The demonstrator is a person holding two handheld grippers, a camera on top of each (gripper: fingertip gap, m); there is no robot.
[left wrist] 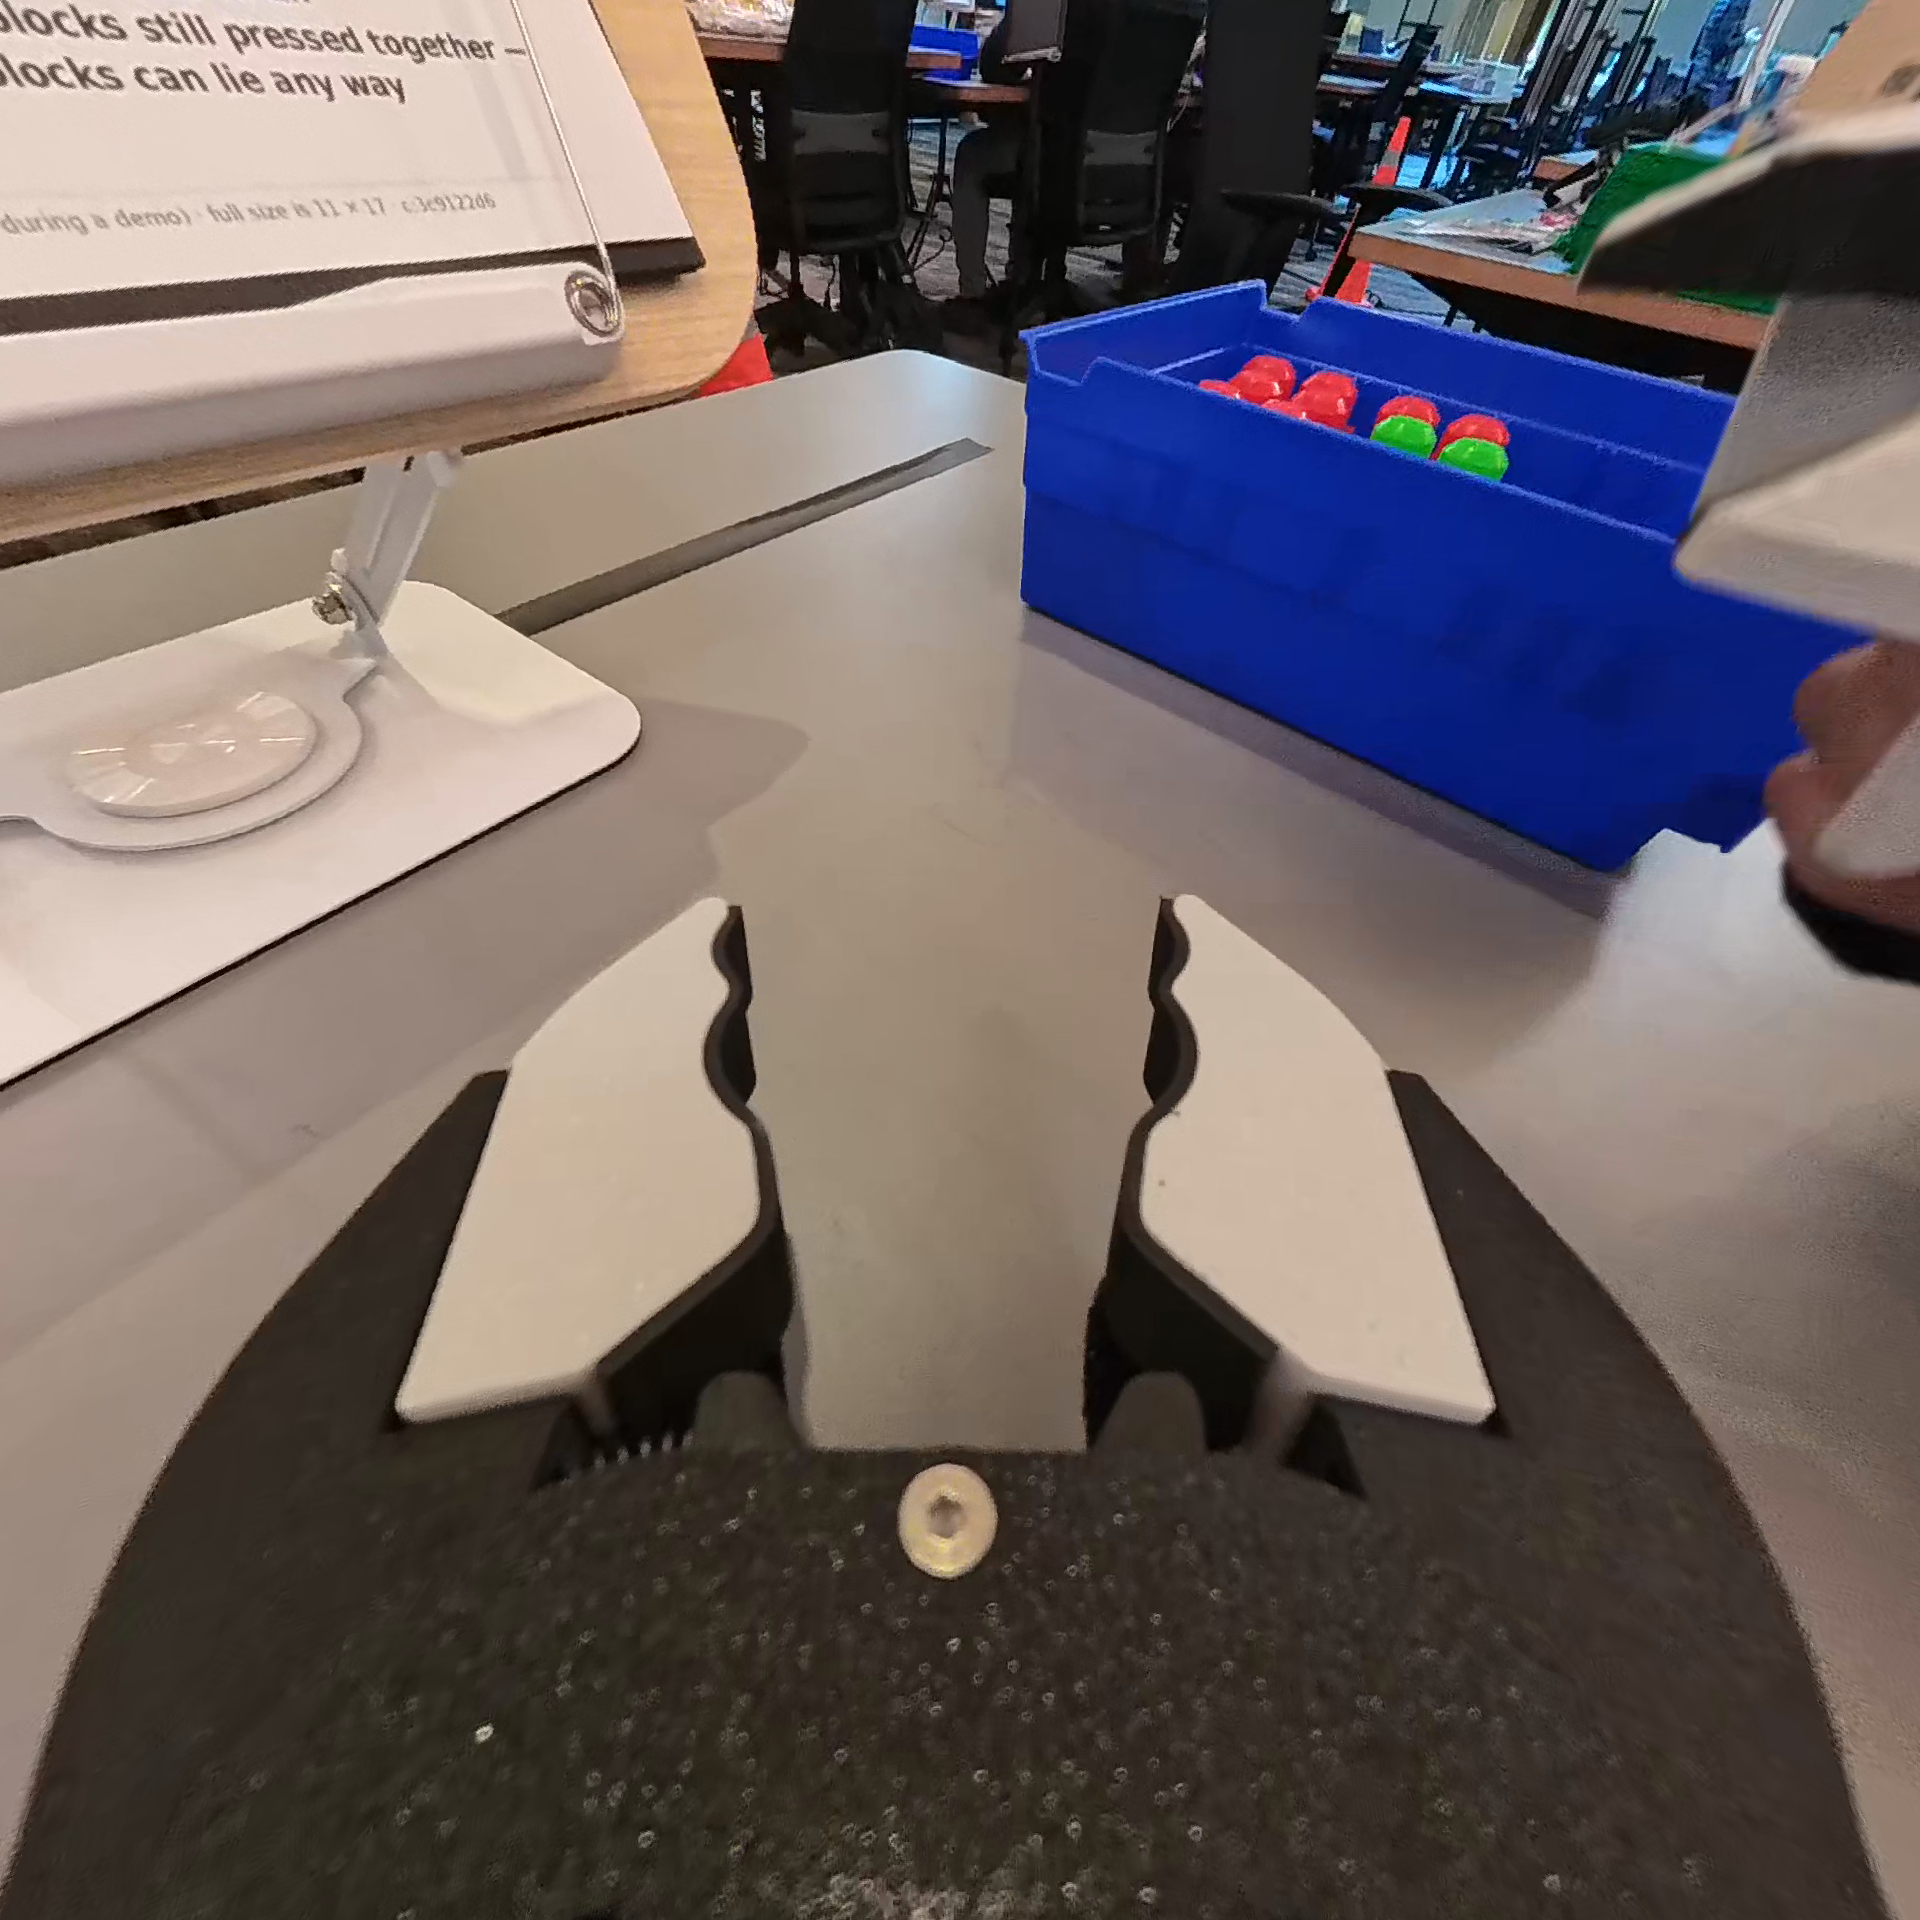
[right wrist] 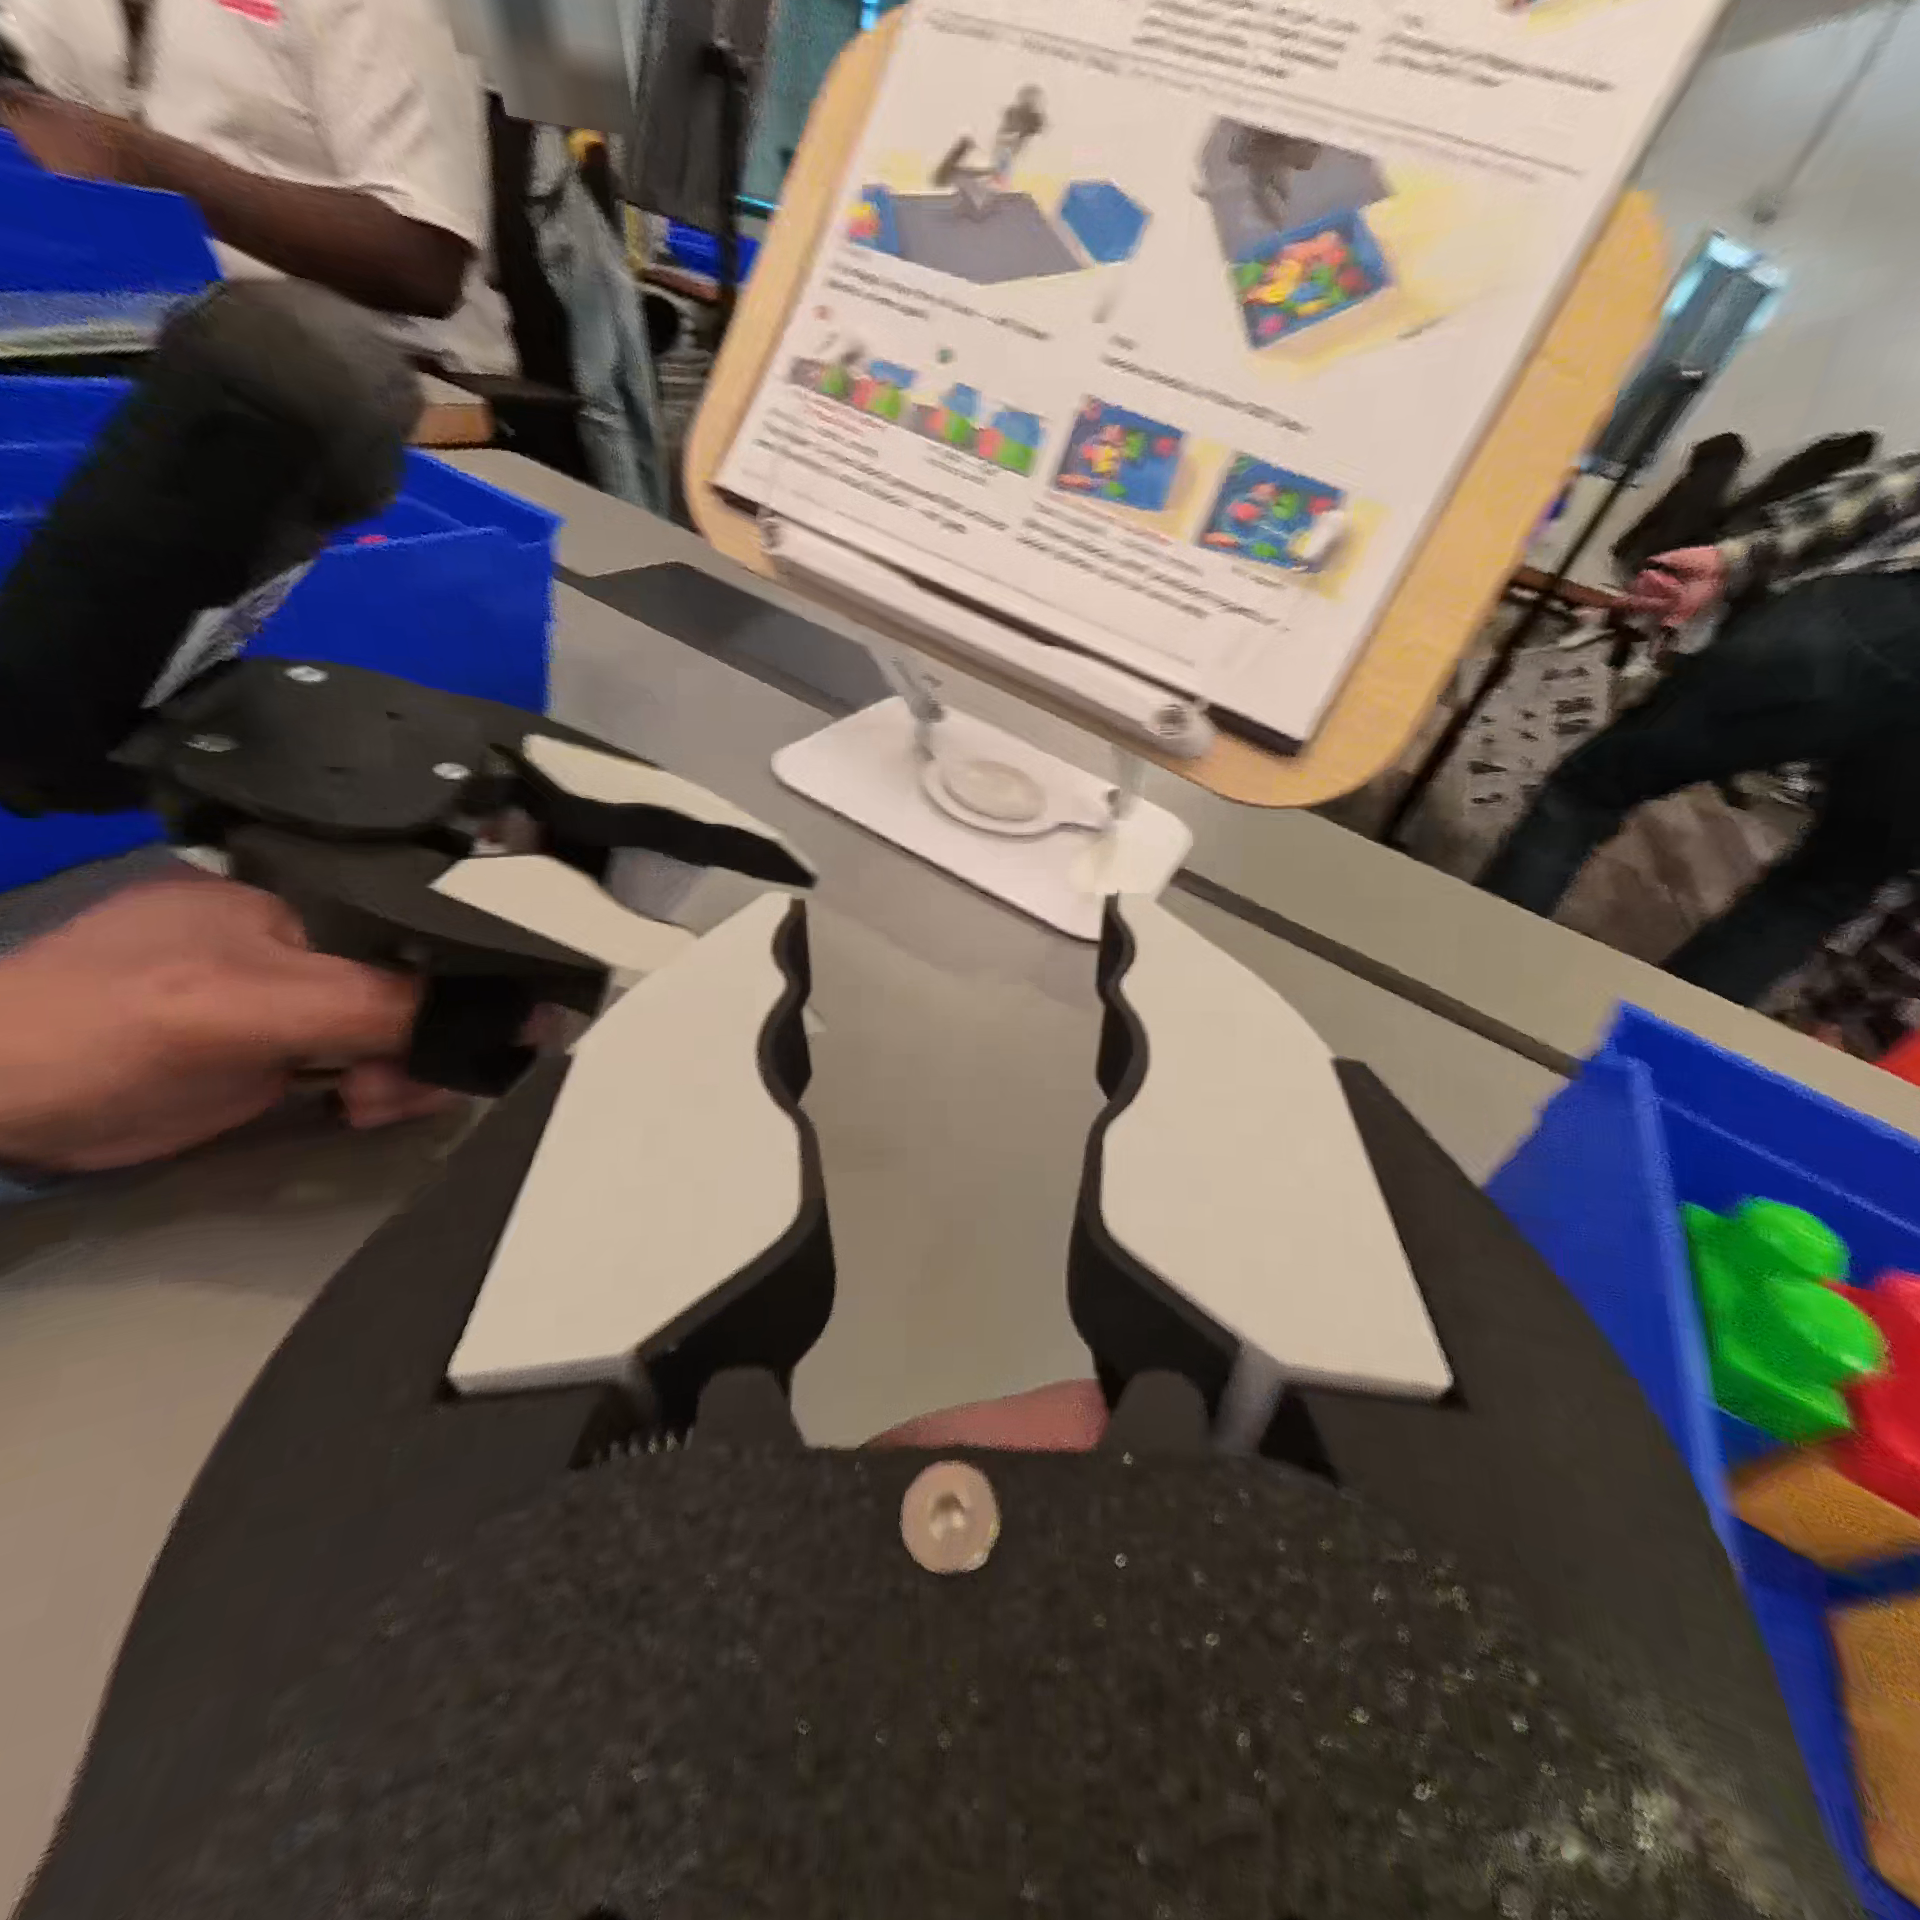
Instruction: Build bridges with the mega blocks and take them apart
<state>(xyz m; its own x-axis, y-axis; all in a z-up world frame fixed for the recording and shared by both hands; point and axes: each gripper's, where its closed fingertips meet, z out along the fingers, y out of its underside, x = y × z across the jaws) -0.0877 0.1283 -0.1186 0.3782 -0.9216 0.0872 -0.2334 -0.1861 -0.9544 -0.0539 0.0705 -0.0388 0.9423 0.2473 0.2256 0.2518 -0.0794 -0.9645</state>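
Two grippers hover over a grey table, both with jaws spread wide and nothing between the fingers. The left gripper shows only bare tabletop in its gap; the right gripper likewise frames empty table, with the left one visible again off to its side, held by a hand. The mega blocks sit in blue bins: red and green ones lie inside a blue bin ahead and to the right of the left gripper, and a green block touching a red one rests in another blue bin just right of the right gripper. A white stand on the table carries a wood-backed board with a printed instruction sheet of small pictures and text. Beyond the table lie other desks, dark office chairs, an orange cone, and people standing at the edges.
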